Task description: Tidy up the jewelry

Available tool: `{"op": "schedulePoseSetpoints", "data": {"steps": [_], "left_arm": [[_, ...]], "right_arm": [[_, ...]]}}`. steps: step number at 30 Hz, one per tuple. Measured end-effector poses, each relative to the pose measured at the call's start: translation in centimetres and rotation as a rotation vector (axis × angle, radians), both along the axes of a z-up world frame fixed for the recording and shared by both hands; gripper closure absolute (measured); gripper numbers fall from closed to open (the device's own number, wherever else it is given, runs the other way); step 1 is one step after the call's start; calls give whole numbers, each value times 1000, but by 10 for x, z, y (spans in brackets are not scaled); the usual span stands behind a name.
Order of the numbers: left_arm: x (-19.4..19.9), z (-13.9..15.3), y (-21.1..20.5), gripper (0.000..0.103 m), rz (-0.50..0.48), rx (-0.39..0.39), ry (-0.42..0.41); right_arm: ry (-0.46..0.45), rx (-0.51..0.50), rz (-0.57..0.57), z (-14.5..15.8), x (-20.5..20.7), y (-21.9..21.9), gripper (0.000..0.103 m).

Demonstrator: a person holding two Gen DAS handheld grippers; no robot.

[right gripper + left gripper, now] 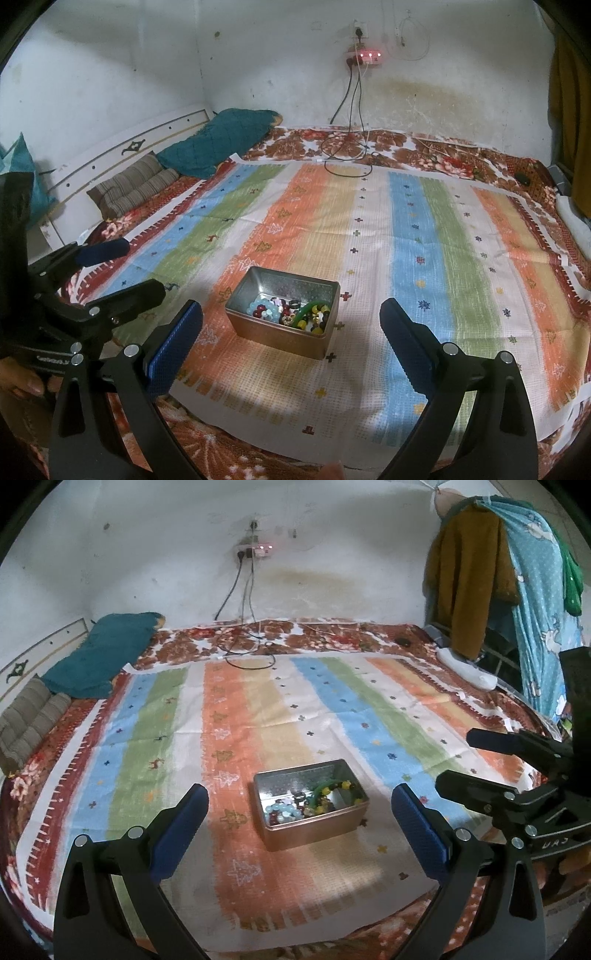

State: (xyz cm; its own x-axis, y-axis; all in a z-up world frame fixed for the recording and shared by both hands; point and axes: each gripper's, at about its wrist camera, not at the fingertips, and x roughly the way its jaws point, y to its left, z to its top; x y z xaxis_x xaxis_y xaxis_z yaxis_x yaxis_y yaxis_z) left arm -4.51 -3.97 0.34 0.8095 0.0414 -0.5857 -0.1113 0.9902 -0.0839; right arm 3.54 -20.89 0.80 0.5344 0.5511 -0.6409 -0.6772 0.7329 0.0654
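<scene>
tin (310, 805) of jewelry (306, 803) seen at 12 o'clock | long axis 10–4 | left gripper (299, 827) nearer, spread empty | right gripper (291, 343) spread empty

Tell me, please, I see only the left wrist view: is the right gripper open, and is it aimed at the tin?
Observer: Yes. In the right wrist view the right gripper is open, and the tin lies ahead between its fingers, not touched.
Operator: Is there anything beyond the left end of the headboard?
Observer: Yes, a teal fabric item shows at the far left, next to the headboard.
Operator: What holds my left gripper?
Observer: A bare hand holds it from below; the left gripper is open too.
</scene>
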Motion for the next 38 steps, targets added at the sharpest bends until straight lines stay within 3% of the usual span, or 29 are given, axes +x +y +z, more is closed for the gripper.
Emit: {"op": "schedulePoseSetpoints", "data": {"steps": [38], "left_arm": [[0,2,3,6,18,-11,5]], "right_arm": [[-1,2,-3,-1,0,0,5]]}}
